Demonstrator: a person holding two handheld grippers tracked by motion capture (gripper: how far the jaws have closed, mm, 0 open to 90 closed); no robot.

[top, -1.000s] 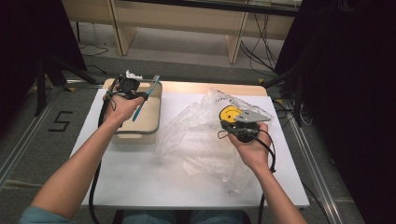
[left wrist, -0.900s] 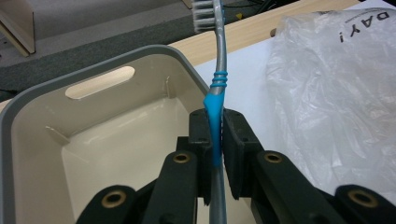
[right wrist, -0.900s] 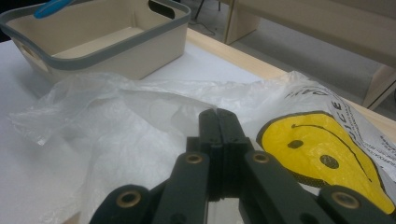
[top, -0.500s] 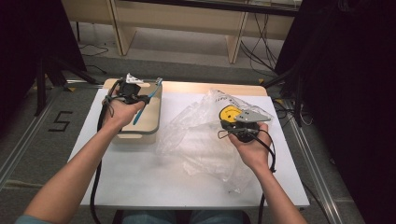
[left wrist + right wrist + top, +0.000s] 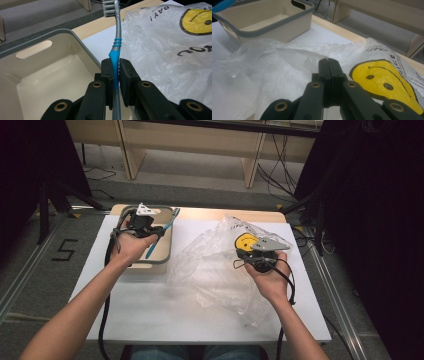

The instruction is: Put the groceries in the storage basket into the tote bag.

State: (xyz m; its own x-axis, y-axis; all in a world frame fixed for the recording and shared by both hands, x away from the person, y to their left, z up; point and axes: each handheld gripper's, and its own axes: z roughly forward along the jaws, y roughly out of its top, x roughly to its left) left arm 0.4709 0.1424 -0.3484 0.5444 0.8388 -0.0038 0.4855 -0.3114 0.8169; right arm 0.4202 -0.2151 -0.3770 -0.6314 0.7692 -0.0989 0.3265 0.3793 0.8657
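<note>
Gripper states are read first in the high view: the left gripper (image 5: 150, 227) is held over the bin (image 5: 131, 265) at the far left of the tabletop (image 5: 150, 315), pinching a toothbrush (image 5: 159, 236) that slants across the bin's right rim. The right gripper (image 5: 256, 256) is seen at the right, resting on the bag (image 5: 210, 270), which is spread crumpled over the middle of the tabletop.

From the left gripper view, the blue toothbrush (image 5: 115, 60) is clamped by its handle, bristles pointing away, above the bin's (image 5: 42, 82) edge; the bin's inside looks bare. The bag (image 5: 170, 50) lies to the right.

From the right gripper view, the jaws are pressed together on a fold of the bag (image 5: 287, 75); the bin (image 5: 264, 22) stands beyond.

Judged from this, the toothbrush has been taken out but not yet dropped; release into the bin is left.
</note>
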